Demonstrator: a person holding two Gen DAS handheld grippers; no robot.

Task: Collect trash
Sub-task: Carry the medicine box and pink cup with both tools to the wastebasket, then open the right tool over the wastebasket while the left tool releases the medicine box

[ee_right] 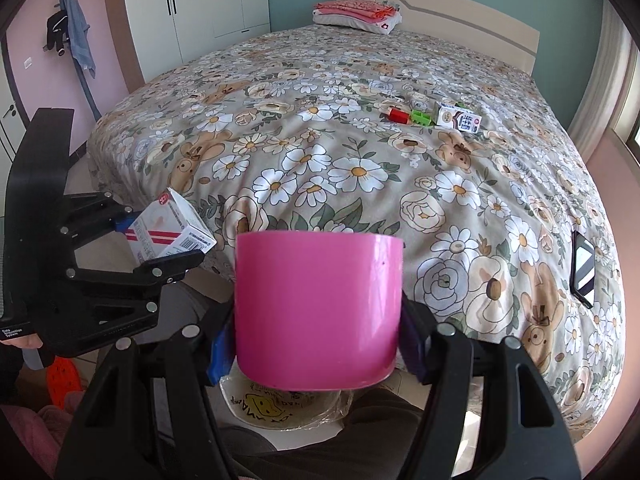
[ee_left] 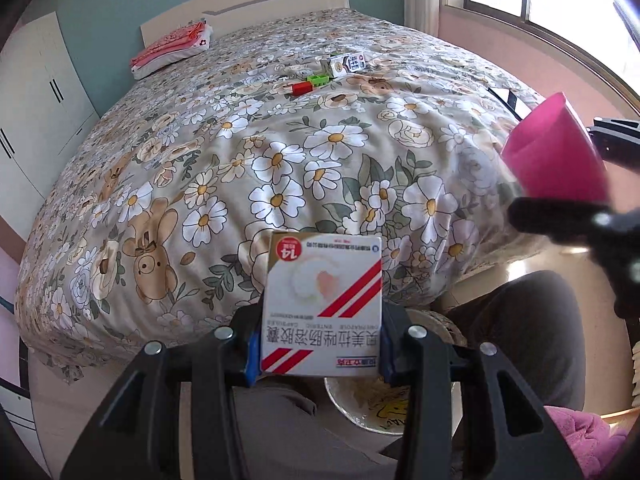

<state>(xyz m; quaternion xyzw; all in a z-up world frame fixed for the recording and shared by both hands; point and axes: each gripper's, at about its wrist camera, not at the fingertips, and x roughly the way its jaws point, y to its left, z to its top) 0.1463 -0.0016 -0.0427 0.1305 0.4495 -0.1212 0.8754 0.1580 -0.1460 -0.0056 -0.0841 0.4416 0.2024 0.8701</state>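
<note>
You have the left hand-held gripper (ee_left: 320, 344) pinching the box (ee_left: 322, 304) and the right hand-held gripper (ee_right: 316, 344) pinching the pink cup (ee_right: 318, 312), both past the bed's (ee_right: 360, 168) foot edge, directly above the lined bin (ee_right: 280, 408) below them.

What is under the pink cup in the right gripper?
Under the pink cup lies a clear-lined bin with yellow drawing. The cup covers most of it; its contents cannot be seen.

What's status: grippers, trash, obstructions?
Left gripper shut on medicine box. Right gripper shut on pink cup. Carton still on bed. Nothing obstructing.
</note>
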